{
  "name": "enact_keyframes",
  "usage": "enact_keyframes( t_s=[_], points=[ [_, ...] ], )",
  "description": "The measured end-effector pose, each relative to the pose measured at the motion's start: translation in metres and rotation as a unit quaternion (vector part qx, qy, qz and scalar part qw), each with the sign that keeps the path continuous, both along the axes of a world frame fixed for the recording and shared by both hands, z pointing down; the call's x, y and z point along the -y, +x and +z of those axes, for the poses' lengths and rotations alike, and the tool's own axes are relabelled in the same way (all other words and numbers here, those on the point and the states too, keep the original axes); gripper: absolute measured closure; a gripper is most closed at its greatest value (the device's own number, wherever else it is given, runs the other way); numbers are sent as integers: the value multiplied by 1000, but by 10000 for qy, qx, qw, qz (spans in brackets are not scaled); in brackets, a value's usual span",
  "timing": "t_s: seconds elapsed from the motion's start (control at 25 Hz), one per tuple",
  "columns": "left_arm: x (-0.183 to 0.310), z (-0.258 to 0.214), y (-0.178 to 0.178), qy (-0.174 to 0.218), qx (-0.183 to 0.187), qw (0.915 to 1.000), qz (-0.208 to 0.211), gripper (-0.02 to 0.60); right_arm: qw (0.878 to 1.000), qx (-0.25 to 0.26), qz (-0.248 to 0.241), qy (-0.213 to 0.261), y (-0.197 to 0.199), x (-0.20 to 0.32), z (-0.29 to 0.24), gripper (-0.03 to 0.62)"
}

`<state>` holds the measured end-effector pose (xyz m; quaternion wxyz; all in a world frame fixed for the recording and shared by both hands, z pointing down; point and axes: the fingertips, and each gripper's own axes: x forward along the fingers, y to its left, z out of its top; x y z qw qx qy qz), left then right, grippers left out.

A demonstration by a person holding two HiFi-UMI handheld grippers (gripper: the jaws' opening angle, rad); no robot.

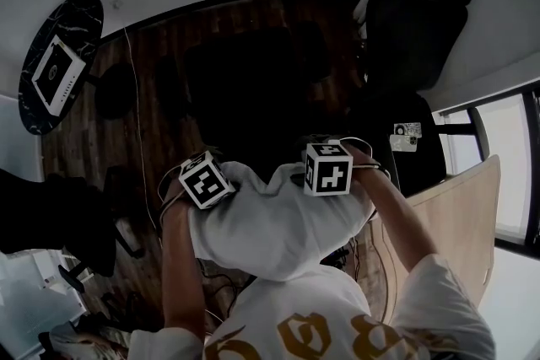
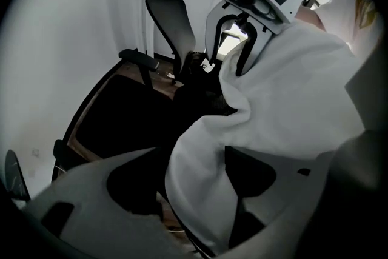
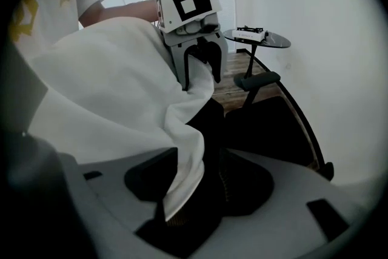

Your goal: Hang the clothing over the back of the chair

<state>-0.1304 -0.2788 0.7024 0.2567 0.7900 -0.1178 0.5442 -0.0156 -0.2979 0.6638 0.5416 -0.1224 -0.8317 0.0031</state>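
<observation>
A white garment (image 1: 274, 223) lies draped over the top of a black chair's back (image 1: 253, 97), bunched between my two grippers. My left gripper (image 2: 194, 191) stands open; a fold of the garment (image 2: 285, 106) hangs between its jaws against the right-hand pad, with a dark gap on the other side. My right gripper (image 3: 194, 191) is also open, and the garment's edge (image 3: 182, 148) droops past its left-hand pad. In the head view the left gripper (image 1: 205, 181) and right gripper (image 1: 327, 168) sit at the cloth's two upper corners, pointing steeply down.
A second black office chair (image 1: 418, 21) stands at the far right by a wall. A round black table (image 1: 59, 63) holds a white device at the far left. A light wooden desk (image 1: 460, 215) is close on the right. Another dark chair (image 1: 51, 223) is at the left.
</observation>
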Motion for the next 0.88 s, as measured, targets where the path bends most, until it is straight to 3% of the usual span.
enact_keyframes(
  t_s=[0.36,0.52,0.76,0.84,0.88],
  points=[
    [15,-22,-9,428,-146,9989,-154,245,9978,187,135,620,-3,17,-14,350],
    [21,-50,-3,663,-541,9957,-345,247,9927,523,351,1030,-8,30,-33,373],
    [30,-110,18,1608,-1211,9789,-356,259,9784,1210,666,1535,-21,30,-82,426],
    [35,-130,19,2054,-1354,9683,-426,355,9703,1289,908,1836,-22,32,-99,487],
    [37,-139,18,2260,-1395,9628,-502,392,9644,1295,1107,2023,-20,35,-107,558]
  ],
)
